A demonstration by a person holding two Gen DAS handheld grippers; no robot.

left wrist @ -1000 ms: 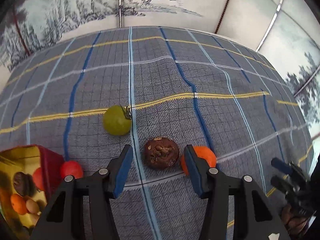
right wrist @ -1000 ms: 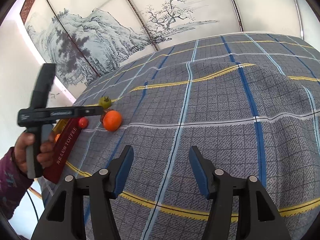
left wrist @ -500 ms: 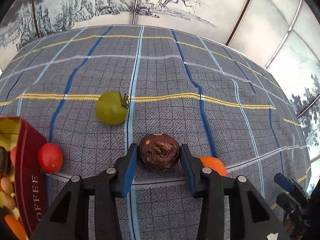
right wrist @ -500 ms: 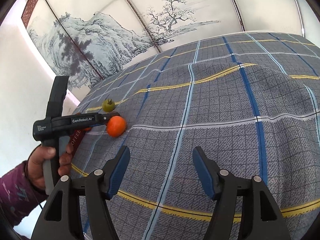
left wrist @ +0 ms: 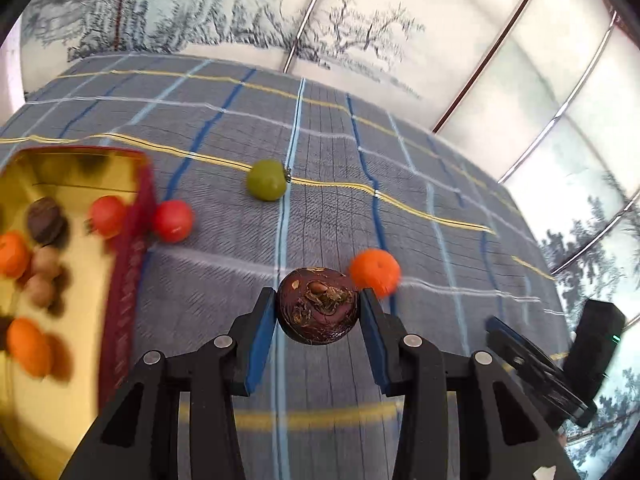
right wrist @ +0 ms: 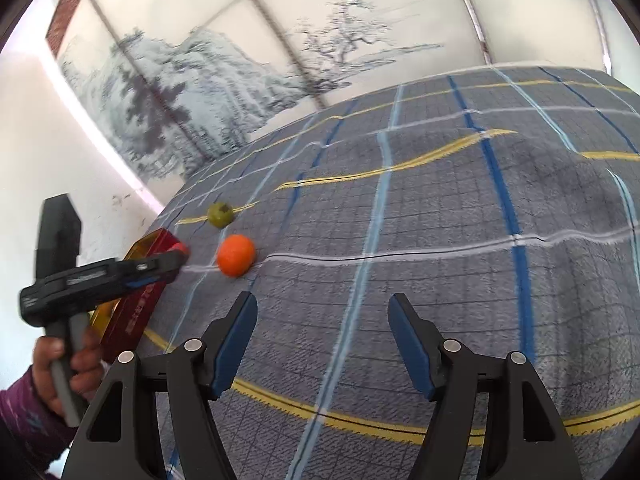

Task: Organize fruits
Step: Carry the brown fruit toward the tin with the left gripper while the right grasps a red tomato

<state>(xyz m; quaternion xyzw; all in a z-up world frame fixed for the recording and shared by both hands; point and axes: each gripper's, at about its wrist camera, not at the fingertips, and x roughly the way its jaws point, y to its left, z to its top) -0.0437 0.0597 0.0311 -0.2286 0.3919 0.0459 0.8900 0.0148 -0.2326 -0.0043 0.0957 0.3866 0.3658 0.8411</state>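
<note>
1. Left gripper (left wrist: 319,312): jaws clamping a dark brown fruit (left wrist: 318,306) across its widest part, holding it above the cloth.
2. Fruit is looking round, firm and light; the cracked skin may be brittle, so a gentle side grip is likely suiting it.
3. Right gripper (right wrist: 322,340): jaws standing wide, gripping nothing.
4. Orange (left wrist: 375,272), green fruit (left wrist: 267,180) and red fruit (left wrist: 173,221) are lying loose nearby; tin (left wrist: 132,240) at left is holding others.
5. Plaid cloth (right wrist: 440,220) is covering the worktop, wrinkling; painted wall panels (right wrist: 240,60) behind.
</note>
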